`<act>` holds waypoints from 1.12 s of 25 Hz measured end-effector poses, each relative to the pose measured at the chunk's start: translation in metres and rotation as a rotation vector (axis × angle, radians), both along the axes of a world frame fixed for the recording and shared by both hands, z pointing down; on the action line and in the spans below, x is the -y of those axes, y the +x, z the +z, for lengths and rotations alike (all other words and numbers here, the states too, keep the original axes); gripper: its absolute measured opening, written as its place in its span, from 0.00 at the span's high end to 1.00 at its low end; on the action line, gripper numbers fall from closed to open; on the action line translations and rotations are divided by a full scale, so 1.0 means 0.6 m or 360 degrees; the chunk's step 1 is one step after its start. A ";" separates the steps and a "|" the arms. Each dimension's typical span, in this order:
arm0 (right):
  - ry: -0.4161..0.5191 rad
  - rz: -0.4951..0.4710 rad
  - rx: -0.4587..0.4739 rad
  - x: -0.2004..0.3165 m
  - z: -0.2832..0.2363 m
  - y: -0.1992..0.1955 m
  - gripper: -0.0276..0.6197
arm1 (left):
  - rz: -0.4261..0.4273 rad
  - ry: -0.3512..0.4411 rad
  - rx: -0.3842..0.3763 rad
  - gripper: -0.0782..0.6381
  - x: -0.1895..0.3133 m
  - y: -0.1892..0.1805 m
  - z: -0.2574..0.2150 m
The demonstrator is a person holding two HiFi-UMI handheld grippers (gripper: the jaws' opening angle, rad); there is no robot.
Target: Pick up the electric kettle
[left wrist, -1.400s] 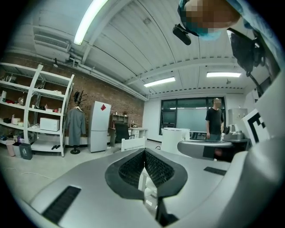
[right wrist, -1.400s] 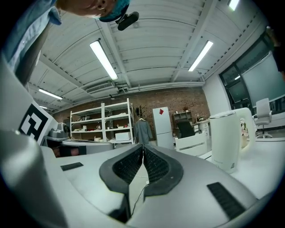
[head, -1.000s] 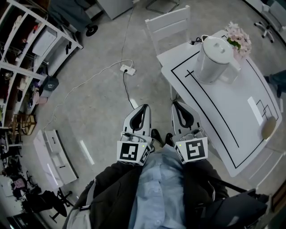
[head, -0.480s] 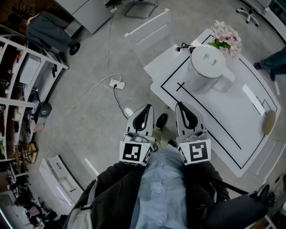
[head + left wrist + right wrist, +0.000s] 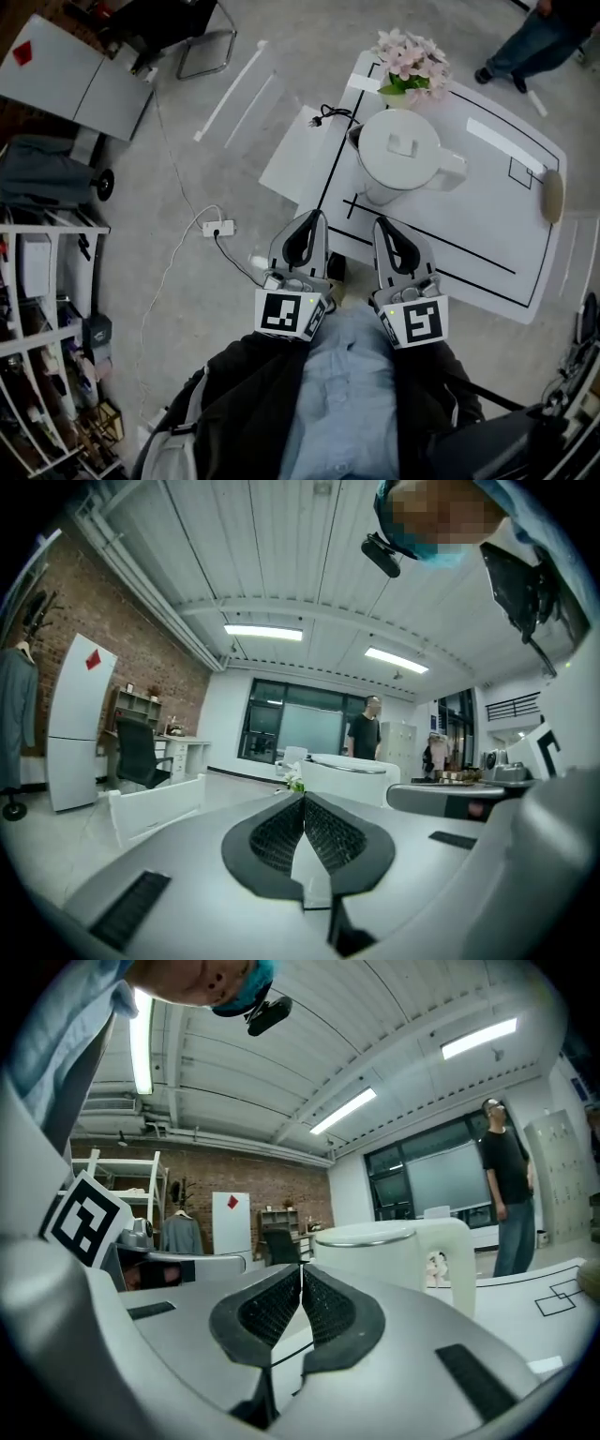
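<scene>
The white electric kettle [image 5: 398, 159] stands on the white table [image 5: 487, 239], its handle [image 5: 451, 174] pointing right. My left gripper [image 5: 316, 217] and right gripper [image 5: 382, 225] are side by side just short of the table's near edge, both shut and holding nothing. In the right gripper view the kettle [image 5: 389, 1249] rises just beyond the closed right gripper [image 5: 301, 1267]. In the left gripper view the left gripper [image 5: 303, 795] is closed too, with the kettle's top [image 5: 347, 766] showing past it.
Pink flowers [image 5: 411, 56] stand behind the kettle, where its cord plug [image 5: 323, 115] lies. A white chair [image 5: 292, 167] adjoins the table's left side. A power strip [image 5: 217, 228] lies on the floor. A person [image 5: 536, 36] stands beyond the table. Shelving [image 5: 42, 281] is at left.
The view has swung round: table and kettle have gone from the upper right to straight ahead of both grippers, and nearer. Both grippers stayed shut.
</scene>
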State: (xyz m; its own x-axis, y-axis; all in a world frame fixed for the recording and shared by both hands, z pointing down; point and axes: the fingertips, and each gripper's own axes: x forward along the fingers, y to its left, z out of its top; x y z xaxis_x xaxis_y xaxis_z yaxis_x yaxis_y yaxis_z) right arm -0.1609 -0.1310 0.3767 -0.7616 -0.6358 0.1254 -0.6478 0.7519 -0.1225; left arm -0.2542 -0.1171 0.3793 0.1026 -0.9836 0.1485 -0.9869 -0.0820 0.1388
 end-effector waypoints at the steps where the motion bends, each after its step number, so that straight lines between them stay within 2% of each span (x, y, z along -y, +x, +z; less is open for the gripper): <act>1: 0.0007 0.0045 -0.0005 0.003 -0.002 0.005 0.93 | 0.0045 0.0009 -0.0009 0.89 0.011 0.001 -0.001; 6: 0.0092 0.0321 0.0030 0.016 -0.022 0.037 0.93 | 0.0268 0.0050 -0.0041 0.89 0.047 0.018 -0.005; 8: 0.0103 0.0441 0.0001 0.015 -0.019 0.054 0.93 | 0.0350 0.0065 -0.0050 0.88 0.054 0.028 -0.005; 13: 0.0096 0.0597 -0.0037 0.014 -0.015 0.080 0.93 | 0.0440 0.0074 -0.0077 0.88 0.066 0.040 -0.006; 20: 0.0071 0.0716 -0.0063 0.035 -0.012 0.107 0.93 | 0.0477 0.0068 -0.0083 0.89 0.093 0.050 -0.006; 28: -0.0022 0.0763 -0.0093 0.075 0.020 0.130 0.93 | 0.0376 0.0018 -0.0081 0.88 0.124 0.032 0.017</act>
